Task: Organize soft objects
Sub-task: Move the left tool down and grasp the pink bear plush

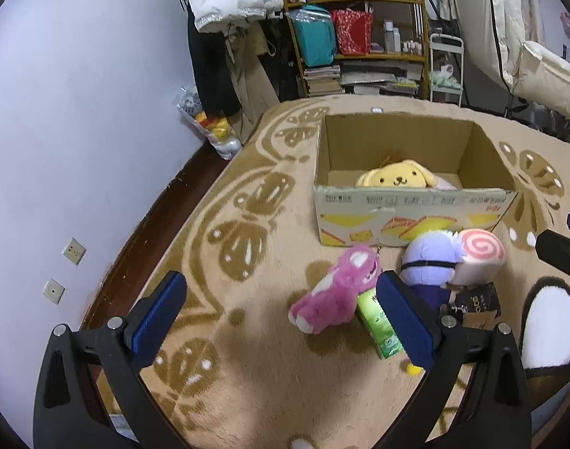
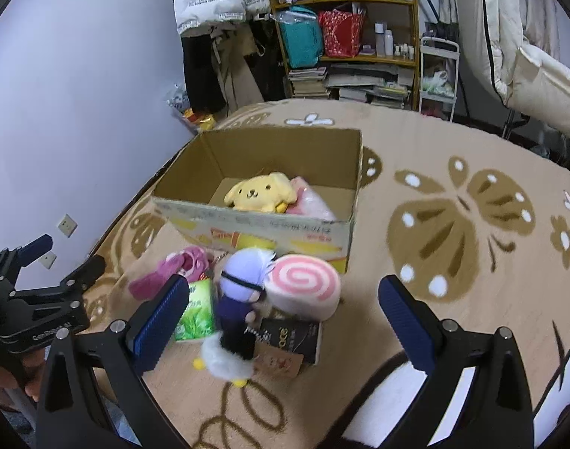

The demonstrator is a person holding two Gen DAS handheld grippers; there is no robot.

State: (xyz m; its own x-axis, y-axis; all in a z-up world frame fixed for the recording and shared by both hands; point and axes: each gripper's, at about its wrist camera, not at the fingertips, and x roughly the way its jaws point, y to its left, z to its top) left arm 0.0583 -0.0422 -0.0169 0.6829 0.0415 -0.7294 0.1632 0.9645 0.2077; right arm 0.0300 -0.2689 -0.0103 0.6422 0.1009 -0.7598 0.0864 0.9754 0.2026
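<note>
An open cardboard box point(image 1: 412, 202) point(image 2: 255, 220) stands on the rug with a yellow dog plush point(image 1: 395, 176) point(image 2: 260, 192) and a pale pink soft item point(image 2: 311, 202) inside. In front of it lie a pink bear plush point(image 1: 337, 288) point(image 2: 172, 273), a purple-headed doll point(image 1: 430, 262) point(image 2: 240, 299) and a pink swirl roll cushion point(image 1: 477, 258) point(image 2: 303, 284). My left gripper point(image 1: 281, 318) hovers open just left of the bear, empty. Open and empty too, my right gripper point(image 2: 281, 321) hangs above the doll and the roll.
A green carton point(image 1: 378, 325) point(image 2: 197, 312) and a dark box point(image 2: 288, 338) lie among the toys. The beige butterfly rug point(image 2: 453, 224) covers the floor. A wall point(image 1: 79, 131) stands left; cluttered shelves point(image 1: 359, 37) and hanging coats stand behind. A white slipper point(image 1: 550, 329) sits at right.
</note>
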